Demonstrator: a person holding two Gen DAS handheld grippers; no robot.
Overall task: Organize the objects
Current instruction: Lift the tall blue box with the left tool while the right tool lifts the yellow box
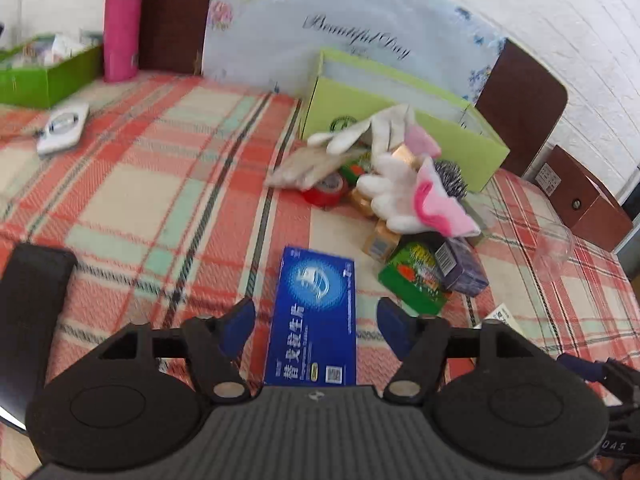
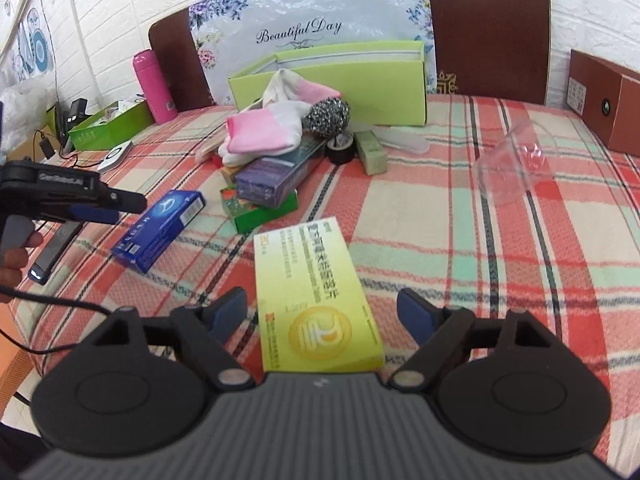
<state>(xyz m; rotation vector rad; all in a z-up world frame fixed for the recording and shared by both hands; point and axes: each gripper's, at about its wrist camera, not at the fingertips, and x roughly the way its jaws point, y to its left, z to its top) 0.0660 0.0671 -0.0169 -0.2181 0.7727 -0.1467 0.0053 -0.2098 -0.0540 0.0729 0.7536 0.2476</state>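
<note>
Blue-padded fingers (image 1: 243, 322) of the left gripper (image 1: 316, 322) stand apart, one on each side of a flat blue carton (image 1: 314, 316) that lies on the surface (image 1: 160, 184) between them; neither pad presses on it. Its glossy cardboard face carries white characters and a round emblem. The right gripper (image 2: 324, 316) has its fingers (image 2: 230, 312) spread likewise, either side of a long yellow-green carton (image 2: 312, 292) with a gold circular mark, which lies flat and free of both pads.

A woven cloth in red, cream and mint plaid covers the surface. Beyond the blue carton lies a loose heap: a green printed box (image 1: 414, 278) with a purple rectangular box (image 1: 460, 266) resting partly on it, small tan boxes, a red tape roll (image 1: 326, 192), soft white-and-pink socks (image 1: 416, 192) draped over the top, and a wiry steel scouring ball (image 1: 450, 178) behind them. A pale white glove (image 1: 360, 130) lies against an open lime-green cardboard box (image 1: 460, 136) standing at the back of the heap.

In the right wrist view a dark tape roll (image 2: 340, 148) and a small pale-green box (image 2: 371, 151) lie just beside the heap, and a clear plastic cup (image 2: 516, 164) lies tipped on its side, well apart to the right. A smooth pink cylindrical bottle (image 1: 122, 26) stands upright at the far left, beside a darker green open box (image 1: 44, 74) and near a white oblong device (image 1: 64, 126).
</note>
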